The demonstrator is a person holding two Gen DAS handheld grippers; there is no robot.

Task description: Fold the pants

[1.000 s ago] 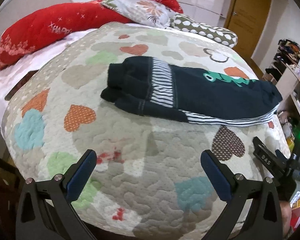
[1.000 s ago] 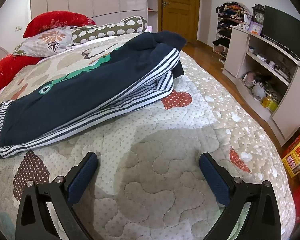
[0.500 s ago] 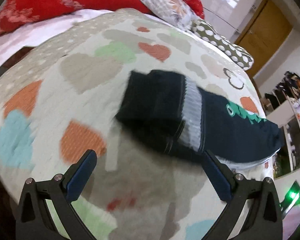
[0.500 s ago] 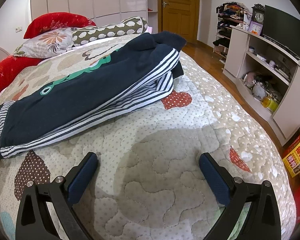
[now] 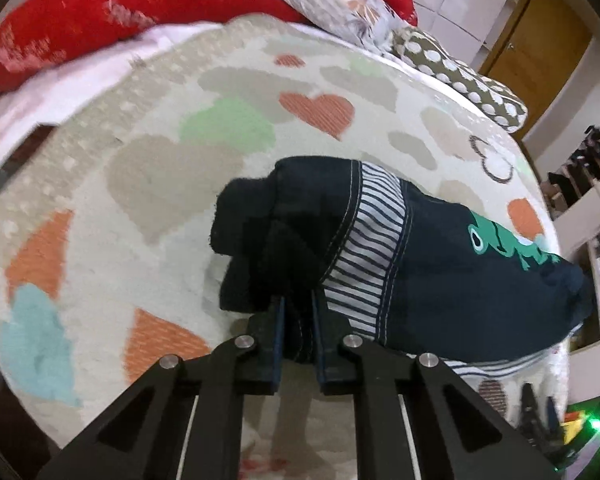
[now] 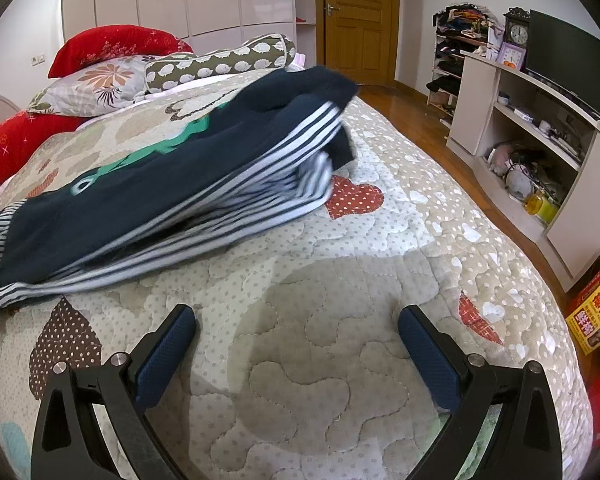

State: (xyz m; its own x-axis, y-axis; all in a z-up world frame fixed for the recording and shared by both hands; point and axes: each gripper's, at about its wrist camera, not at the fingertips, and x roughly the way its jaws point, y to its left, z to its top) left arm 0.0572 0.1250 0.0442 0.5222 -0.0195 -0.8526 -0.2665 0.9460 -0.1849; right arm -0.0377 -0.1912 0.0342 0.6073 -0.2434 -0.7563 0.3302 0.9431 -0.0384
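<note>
The left gripper (image 5: 298, 320) has just been closing, and its 2 fingers (image 5: 277, 344) now pinch a fold of dark fabric at the cuff end of the pants (image 5: 420, 264). The right gripper (image 6: 296, 344) hovers with its 2 blue-padded fingers (image 6: 168, 356) spread wide and nothing between them, over bare quilt near the bed's front edge.

The bed (image 6: 340, 360) carries a beige quilt stitched in wavy lines and patched with hearts in orange, green, teal and brown. At its head lie 4 pillows: 2 red ones (image 5: 120, 12), 1 floral (image 6: 96, 84) and 1 olive bolster with white spots (image 6: 220, 64). Past the bed's right edge run a wood floor, a white shelf unit (image 6: 540, 128) holding 2 clocks and clutter, and a wooden door (image 6: 356, 20); glossy wardrobe doors stand behind the head.

There is 1 pair of pants, navy, lying lengthwise across the middle of the bed, already doubled over, with white-striped bands and a green printed figure on the upper leg.
</note>
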